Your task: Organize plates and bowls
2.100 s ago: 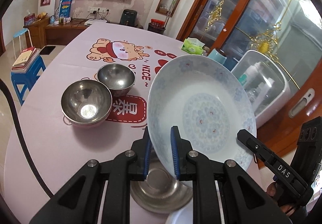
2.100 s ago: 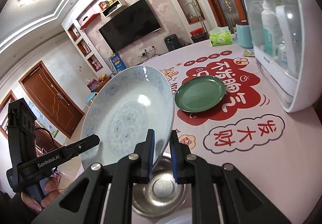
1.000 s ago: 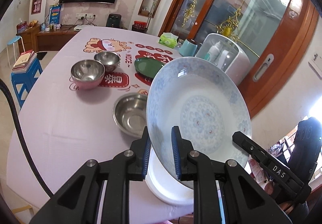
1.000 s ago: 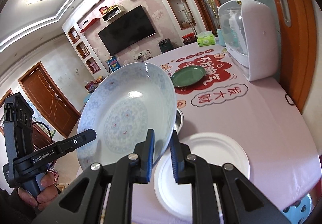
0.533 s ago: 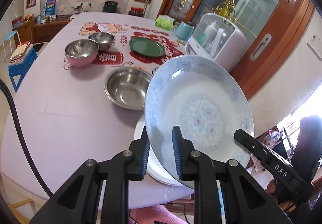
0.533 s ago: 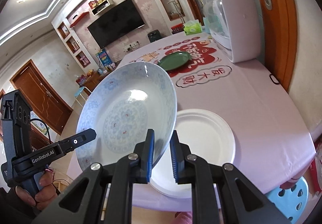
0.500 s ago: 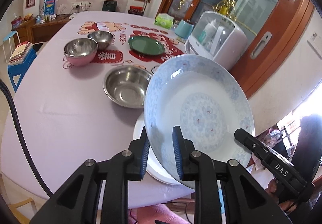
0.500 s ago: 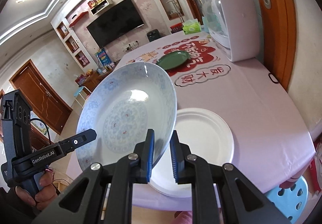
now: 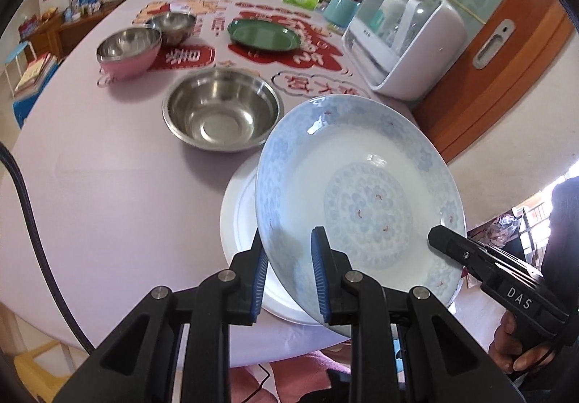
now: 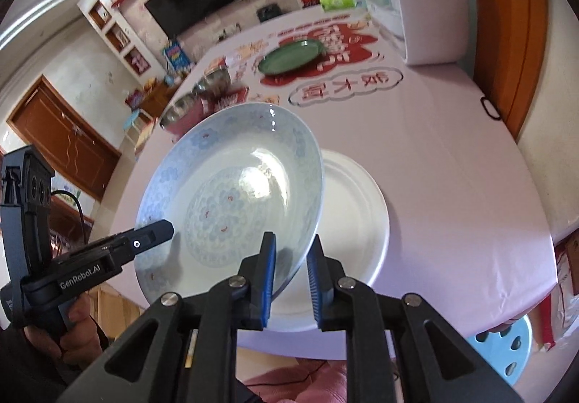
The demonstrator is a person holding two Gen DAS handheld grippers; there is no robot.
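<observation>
Now both tools, left tool [image 9: 289, 271] and right tool [image 10: 291, 271], pinch the blue plate [image 9: 358, 196] lower centre; we should level it squarely onto the white plate [image 10: 356, 222].

wrist views, angled down, sharing plate [image 9: 362, 185]

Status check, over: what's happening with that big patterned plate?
Both grippers, left and right, clamp the blue-flowered porcelain plate. Tilted above the plain white plate. Nothing between.

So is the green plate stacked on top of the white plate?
No, the green plate sits alone farther back, well apart from the white plate.
</observation>
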